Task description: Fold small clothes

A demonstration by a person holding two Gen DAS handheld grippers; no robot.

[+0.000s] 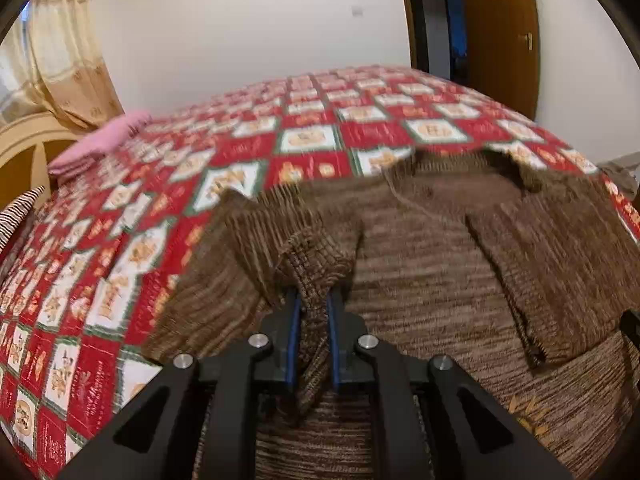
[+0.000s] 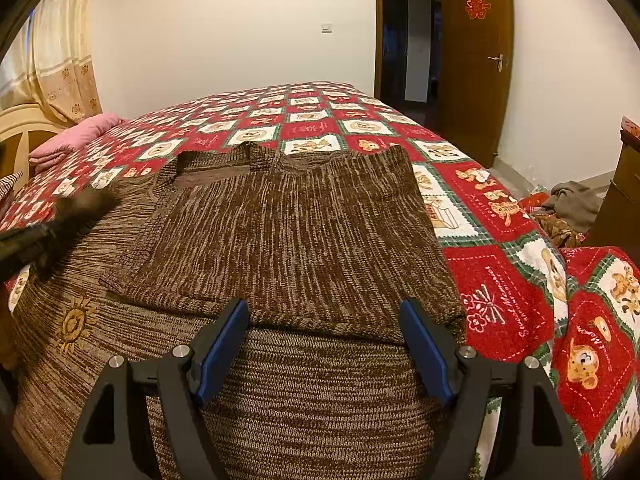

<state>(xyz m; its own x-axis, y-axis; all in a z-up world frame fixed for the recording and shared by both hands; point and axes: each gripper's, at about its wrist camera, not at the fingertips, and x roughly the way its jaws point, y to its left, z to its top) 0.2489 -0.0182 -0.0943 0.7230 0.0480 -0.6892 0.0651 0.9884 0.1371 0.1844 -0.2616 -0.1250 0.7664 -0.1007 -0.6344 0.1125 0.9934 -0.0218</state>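
A brown knitted sweater (image 2: 256,392) lies flat on the bed, collar toward the far side, with one side folded over its body (image 2: 300,232). A sun motif (image 2: 74,322) shows on its near left part. My left gripper (image 1: 314,304) is shut on a bunched-up piece of the sweater's left sleeve (image 1: 280,240), which rises off the sweater (image 1: 440,280) between the blue pads. In the right wrist view the left gripper (image 2: 60,220) is a dark blur at the sweater's left edge. My right gripper (image 2: 324,320) hovers open over the near hem, nothing between its fingers.
The bed has a red, white and green patchwork quilt (image 2: 500,280). Folded pink cloth (image 2: 76,138) lies at the far left by the headboard. A pile of clothes (image 2: 572,200) sits on the floor to the right. A striped pillow (image 1: 20,212) is at the left edge.
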